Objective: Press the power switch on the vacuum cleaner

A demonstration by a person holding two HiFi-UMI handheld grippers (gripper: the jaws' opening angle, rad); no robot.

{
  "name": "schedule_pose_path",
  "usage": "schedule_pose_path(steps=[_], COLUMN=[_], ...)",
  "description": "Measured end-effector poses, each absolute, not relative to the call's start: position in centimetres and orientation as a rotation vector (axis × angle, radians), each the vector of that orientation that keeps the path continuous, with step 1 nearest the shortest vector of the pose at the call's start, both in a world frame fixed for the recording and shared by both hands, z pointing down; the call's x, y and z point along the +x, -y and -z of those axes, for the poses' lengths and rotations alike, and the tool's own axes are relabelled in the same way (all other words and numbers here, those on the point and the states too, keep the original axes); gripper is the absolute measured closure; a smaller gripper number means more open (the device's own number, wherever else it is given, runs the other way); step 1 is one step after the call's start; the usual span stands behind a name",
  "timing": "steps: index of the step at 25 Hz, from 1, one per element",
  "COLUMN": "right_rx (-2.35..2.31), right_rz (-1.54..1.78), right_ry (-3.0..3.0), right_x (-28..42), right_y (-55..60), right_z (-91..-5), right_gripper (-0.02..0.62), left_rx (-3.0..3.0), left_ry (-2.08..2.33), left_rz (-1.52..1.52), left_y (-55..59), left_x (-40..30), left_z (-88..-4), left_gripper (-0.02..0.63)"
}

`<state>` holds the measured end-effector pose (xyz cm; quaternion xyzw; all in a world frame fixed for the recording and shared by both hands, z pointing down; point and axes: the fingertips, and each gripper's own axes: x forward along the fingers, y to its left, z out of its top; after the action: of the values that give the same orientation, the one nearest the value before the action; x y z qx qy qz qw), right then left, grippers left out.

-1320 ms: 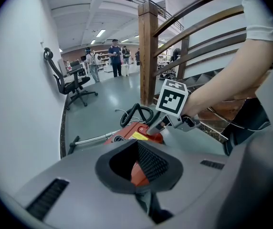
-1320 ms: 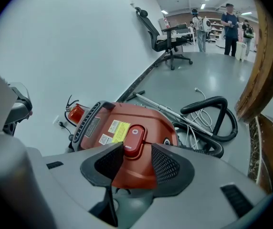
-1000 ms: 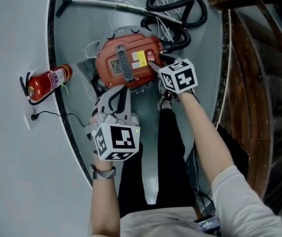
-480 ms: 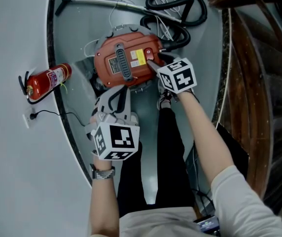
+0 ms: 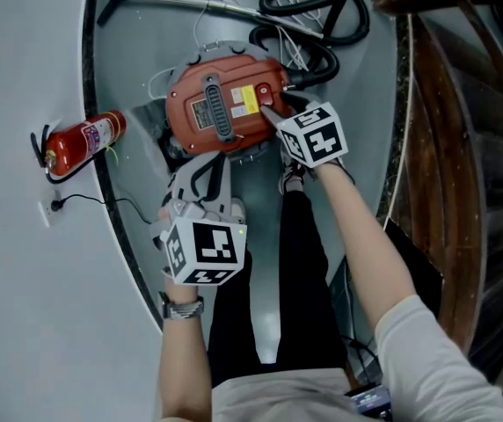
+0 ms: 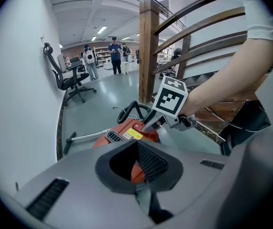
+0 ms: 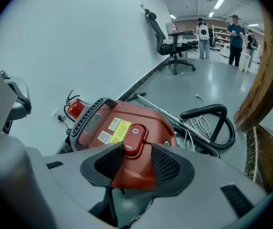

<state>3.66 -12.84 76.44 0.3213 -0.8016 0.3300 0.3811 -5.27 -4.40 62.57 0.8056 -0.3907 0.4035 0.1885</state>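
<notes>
Both tongs stand open and grip nothing. The right tongs [image 5: 271,112] reach down onto the red vacuum cleaner [image 5: 221,104] on the floor. Their tips are at the near end of its oval power switch [image 7: 134,136], one jaw to each side; whether a pad touches it I cannot tell. The left tongs [image 5: 206,163] hang just short of the cleaner's near rim, apart from it. The curved white wall [image 5: 23,280] closes in on the left, with a fire extinguisher [image 5: 80,139] at its foot beside the cleaner. Beyond the cleaner lie the coiled black hose [image 5: 317,25] and the metal wand [image 5: 190,5]. A wooden railing [image 5: 445,104] bounds the right side, and a strip of grey floor [image 5: 366,130] runs between it and the cleaner.
</notes>
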Motion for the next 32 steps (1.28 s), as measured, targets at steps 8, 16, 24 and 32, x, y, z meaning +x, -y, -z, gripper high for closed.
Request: schedule_pose_path(steps=[8,16,24,32], right_rx=[0.818,0.817,0.815,0.791], right_rz=[-0.798,-0.797,-0.808,-0.833], right_ry=[2.04,2.038,2.031,1.995], right_x=[3.8,3.7,3.7,3.9], right_y=[12.8,12.9,12.9,12.9], right_z=[-76.5,-76.6,-76.6,-76.6], right_gripper=[0.4,0.4,0.4,0.402], left_rx=[2.275,2.269,2.266,2.235], left_ry=[1.09,1.078,1.077,1.096], left_rz=[-1.161,-1.164,-1.175,-1.194], left_y=[4.6,4.5,4.6,4.7], left_x=[-5.1,-5.1,-5.2,-6.4], left_z=[-62.4,-62.7,-62.5,-61.6], left_gripper=[0.606,0.606,0.606,0.606])
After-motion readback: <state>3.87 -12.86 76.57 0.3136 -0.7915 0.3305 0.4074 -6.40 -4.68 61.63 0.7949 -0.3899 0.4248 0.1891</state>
